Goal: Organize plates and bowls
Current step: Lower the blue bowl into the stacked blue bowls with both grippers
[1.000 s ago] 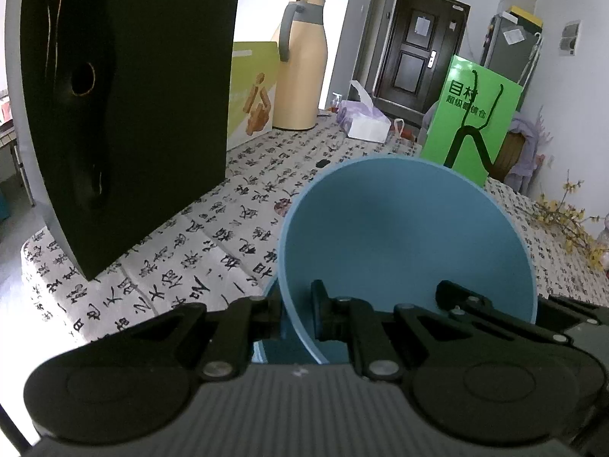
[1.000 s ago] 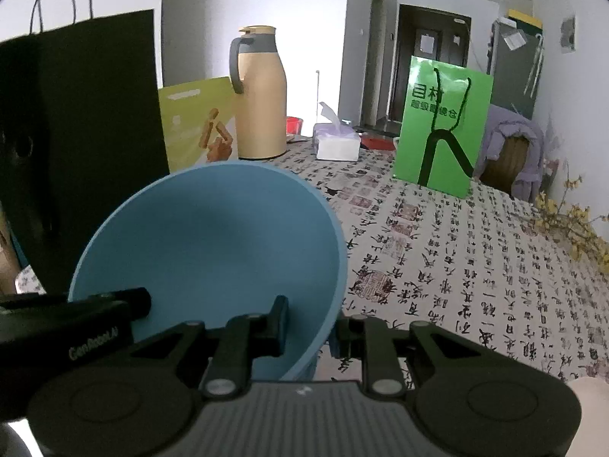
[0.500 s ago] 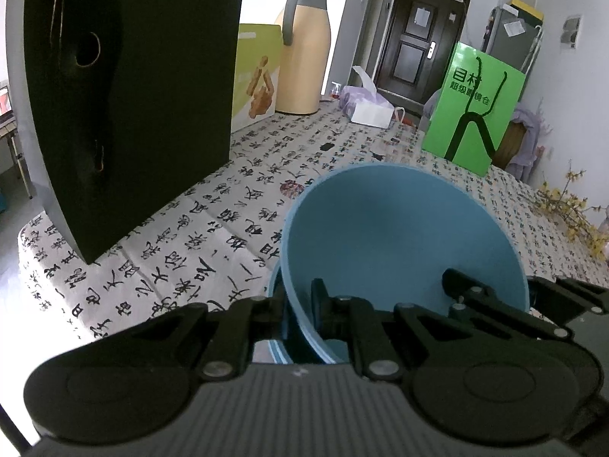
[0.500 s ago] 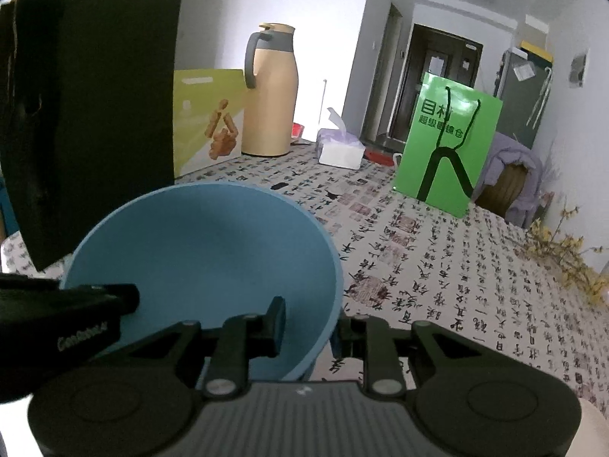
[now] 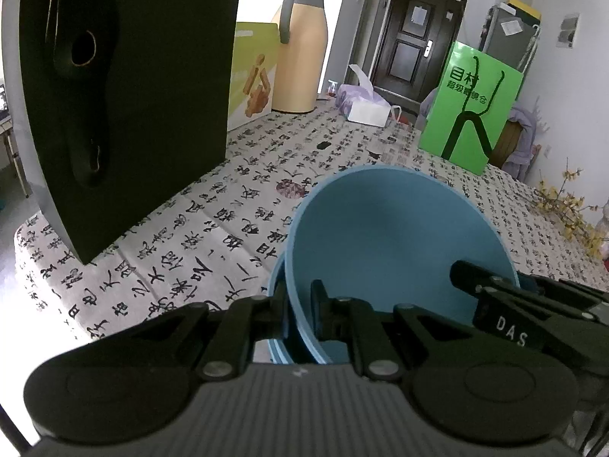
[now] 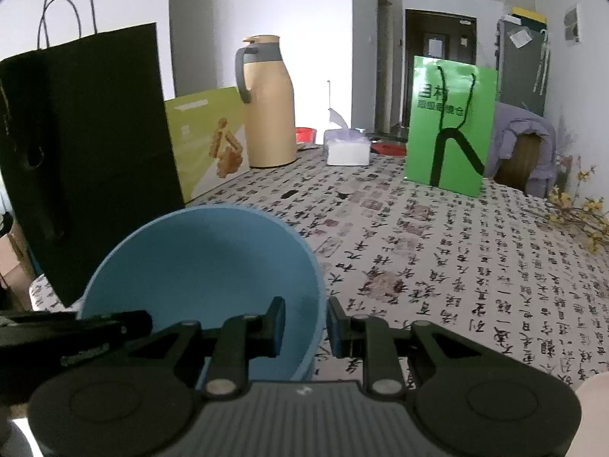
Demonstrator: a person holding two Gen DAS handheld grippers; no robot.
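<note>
A blue bowl (image 5: pixel 396 236) is held low over the table, tilted toward me. My left gripper (image 5: pixel 297 308) is shut on its left rim. A second blue rim (image 5: pixel 275 285) shows just outside and below the bowl in the left wrist view. In the right wrist view the same blue bowl (image 6: pixel 201 266) fills the lower left, and my right gripper (image 6: pixel 306 323) stands around its right rim, jaws slightly apart from the wall. The other gripper's finger shows in each view.
The table has a cloth printed with calligraphy (image 6: pixel 437 266). A tall black paper bag (image 5: pixel 125 87) stands at the left, with a yellow-green box (image 6: pixel 209 141), a tan thermos jug (image 6: pixel 266 103), a tissue box (image 6: pixel 348 146) and a green bag (image 6: pixel 449 125) farther back. Dried yellow flowers (image 6: pixel 578 217) lie at right.
The bowl has come down toward the table with both grippers. The right gripper's jaws have widened a little around the rim. A second blue rim has come into sight beneath the bowl.
</note>
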